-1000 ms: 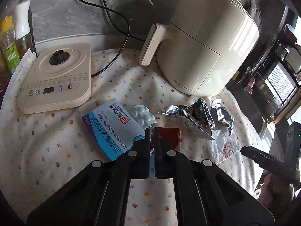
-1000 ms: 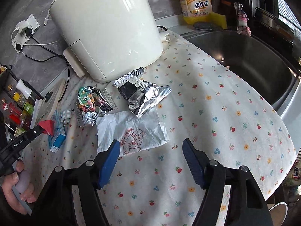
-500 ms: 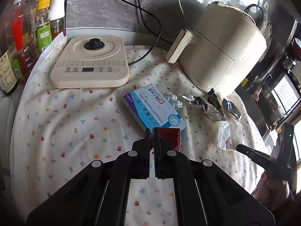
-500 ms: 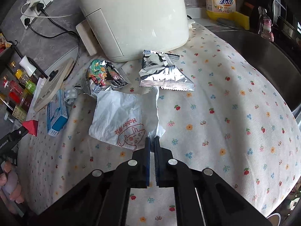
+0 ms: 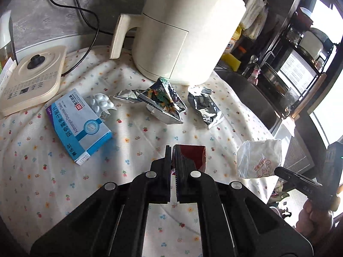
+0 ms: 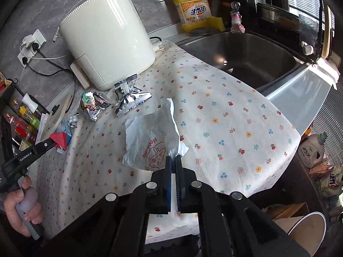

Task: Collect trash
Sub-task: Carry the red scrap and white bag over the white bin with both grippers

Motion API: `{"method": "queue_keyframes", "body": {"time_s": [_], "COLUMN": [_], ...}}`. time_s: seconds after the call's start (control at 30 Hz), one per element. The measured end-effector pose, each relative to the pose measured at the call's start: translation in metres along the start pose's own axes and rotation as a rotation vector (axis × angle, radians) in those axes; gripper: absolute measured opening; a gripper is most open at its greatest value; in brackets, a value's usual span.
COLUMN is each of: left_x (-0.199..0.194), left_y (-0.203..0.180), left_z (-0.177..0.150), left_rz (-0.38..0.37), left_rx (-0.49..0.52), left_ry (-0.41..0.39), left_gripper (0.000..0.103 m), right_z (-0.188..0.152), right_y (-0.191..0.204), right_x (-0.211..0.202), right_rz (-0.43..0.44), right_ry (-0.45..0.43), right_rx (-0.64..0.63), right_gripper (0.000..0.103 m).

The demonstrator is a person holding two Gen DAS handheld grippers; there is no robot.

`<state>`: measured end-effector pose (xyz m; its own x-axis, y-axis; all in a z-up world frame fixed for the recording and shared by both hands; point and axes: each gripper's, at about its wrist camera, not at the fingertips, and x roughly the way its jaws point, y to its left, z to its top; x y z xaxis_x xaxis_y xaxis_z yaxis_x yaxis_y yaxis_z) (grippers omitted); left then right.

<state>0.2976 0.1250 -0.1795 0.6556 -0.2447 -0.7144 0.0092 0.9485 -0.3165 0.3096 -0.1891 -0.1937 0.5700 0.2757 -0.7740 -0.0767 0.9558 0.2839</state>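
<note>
A: Item one, white paper bag [image 6: 150,137], printed with a red cartoon. Location?

B: Lifted clear of the desk [image 6: 225,111], hanging crumpled from the right gripper [image 6: 173,160]. Its fingers [image 6: 168,171] are pressed together on one lower corner of the bag, no gap showing.

A: Item two?

B: Red wrapper [image 5: 190,156], folded. The left gripper [image 5: 172,160] has its fingers fully closed on it, holding it above the flowered cloth.

A: Trash not yet collected?

B: Colourful foil packet [image 5: 163,102] and silver foil packet [image 5: 203,109], both lying open just in front of the cream air fryer [image 5: 184,30]. A blister pack [image 5: 100,105] touches the blue medicine box [image 5: 79,124]; whether either counts as trash I cannot tell.

A: Surroundings?

B: Kettle base [image 5: 32,79] at far left, sink [image 6: 246,55] beyond the cloth's edge, detergent bottle [image 6: 193,6] behind it. A round bin rim [image 6: 306,227] shows low at the right, below desk level.

A: Risks?

B: The bag is pinched by a thin corner only; a quick swing could tear the paper or slip it free, likely onto the floor or into the sink. Both grippers are full, so nothing more can be picked until one unloads. The bin lies low and off to the side; an early release would probably miss it.
</note>
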Motion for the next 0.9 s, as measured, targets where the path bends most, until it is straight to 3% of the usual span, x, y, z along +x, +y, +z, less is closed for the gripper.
{"method": "queue_keyframes", "body": {"time_s": [0.53,0.9], "left_x": [0.029,0.037], "left_y": [-0.174,-0.275], "left_z": [-0.047,-0.099], "left_rz": [-0.172,-0.229], "left_rx": [0.201,0.318], "left_ry": [0.107,0.184], "left_gripper": [0.004,0.004], "right_z": [-0.070,-0.135], "right_y": [-0.157,-0.260], "right_x": [-0.106,-0.153], "right_rz": [-0.148,-0.243], "right_ry": [-0.057,-0.047], "right_rx": [0.227,0.379], "right_gripper": [0.004,0.004]}}
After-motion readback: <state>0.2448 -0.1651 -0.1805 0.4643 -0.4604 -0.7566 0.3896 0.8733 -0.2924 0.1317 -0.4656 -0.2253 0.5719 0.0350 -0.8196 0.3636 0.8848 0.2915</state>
